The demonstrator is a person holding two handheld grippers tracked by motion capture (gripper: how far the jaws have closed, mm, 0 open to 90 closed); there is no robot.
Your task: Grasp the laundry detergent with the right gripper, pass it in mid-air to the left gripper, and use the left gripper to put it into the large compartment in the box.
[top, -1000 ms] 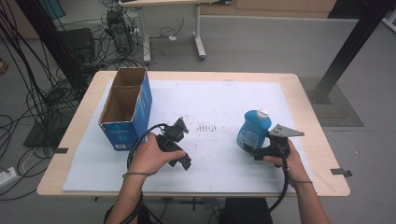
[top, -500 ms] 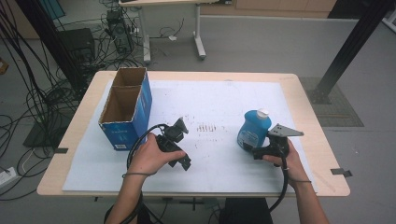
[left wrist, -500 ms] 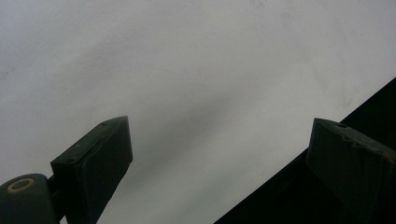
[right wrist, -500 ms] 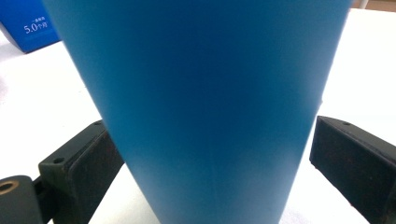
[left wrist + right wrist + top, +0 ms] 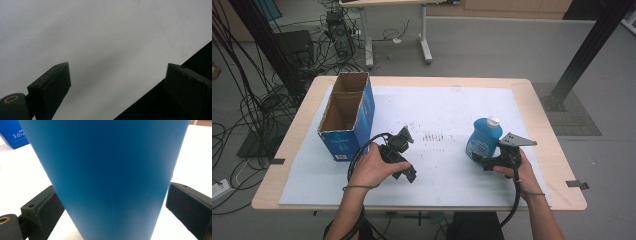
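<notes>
1. the bottle stands upright on the white sheet, right of the table's middle, white cap up; its long axis is vertical; in the right gripper view its blue body rises between the two jaws.
2. your right gripper is at the bottle's near side, low on the body; the left jaw looks pressed to the plastic, while a thin strip of sheet shows between the right jaw and the bottle; so the jaws bracket it, and i judge them not yet clamped, though you cannot be sure from here.
3. the relation that matters: the bottle lies straight ahead of your right gripper, already inside the jaws, and well apart from your left one; the right hand is plainly the nearer; closing squarely across the body, low down, should keep it from tipping.
4. your left gripper rests near the sheet's front middle, jaws spread wide with nothing between them; the left gripper view looks down on bare sheet and a dark edge at the lower right.
5. the box, blue outside and open on top, stands at the left of the sheet, far from the bottle; if that is where the bottle goes, it must travel leftward across the table.
6. against the frames from a second and half a second ago, nothing has visibly shifted; bottle, box and both grippers sit in the same places.
</notes>
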